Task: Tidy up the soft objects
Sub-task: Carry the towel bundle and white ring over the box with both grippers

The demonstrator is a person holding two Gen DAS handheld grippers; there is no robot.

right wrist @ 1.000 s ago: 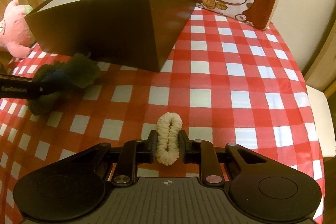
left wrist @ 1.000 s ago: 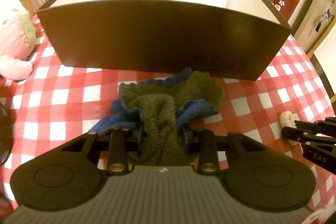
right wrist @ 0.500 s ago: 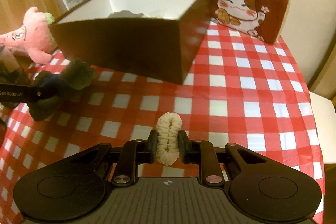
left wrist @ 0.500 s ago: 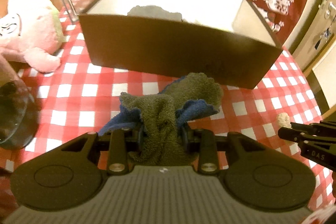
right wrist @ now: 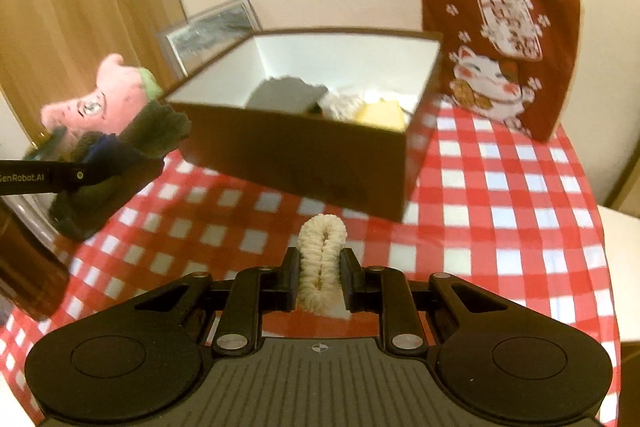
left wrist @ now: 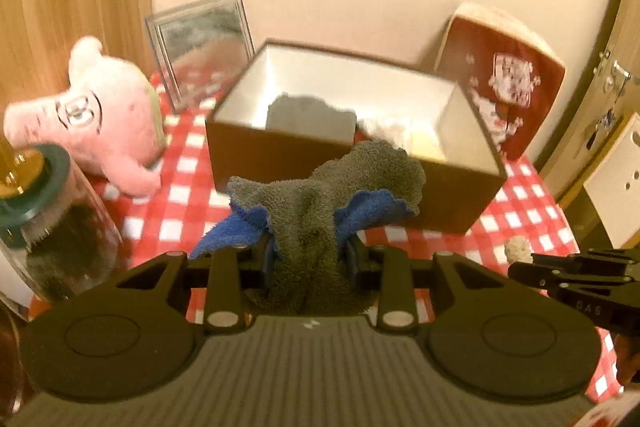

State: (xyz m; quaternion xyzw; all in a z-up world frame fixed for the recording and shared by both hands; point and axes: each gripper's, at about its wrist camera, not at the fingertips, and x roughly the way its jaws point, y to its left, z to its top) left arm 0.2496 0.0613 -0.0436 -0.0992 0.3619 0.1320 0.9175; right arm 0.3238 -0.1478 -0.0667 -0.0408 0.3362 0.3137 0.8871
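Both sets of tongs lifted up off the bench since a second ago, so now looking down into the box instead of straight at its front wall. Cloth and scrunchie came up with them.

Left to right: glass jar [left wrist: 60, 227] with a dark green lid at the far left edge. Pink plush toy [left wrist: 100, 119] lying behind it on the red-checked bench [right wrist: 500, 195]. Framed picture [left wrist: 204, 47] leaning on the wall just past that.

Left tongs [left wrist: 308, 259] clenched on a grey-and-blue towel [left wrist: 320, 211], bunched up, hanging in the air in front of the box's near wall, not touching the bench.

Brown box [left wrist: 320, 163] with white insides in the middle, open top. Already inside: something dark grey [right wrist: 286, 95], something white and fluffy [right wrist: 344, 103], something pale yellow [right wrist: 380, 115]. Bit blurry, can't say what exactly.

Right tongs [right wrist: 320, 279] clamped on a cream scrunchie [right wrist: 322, 259], squashed flat between the pads, held up near the box's front corner, clear of the bench.

Red cushion [right wrist: 504, 43] with a lucky cat print standing behind the box on the right, against the wall.
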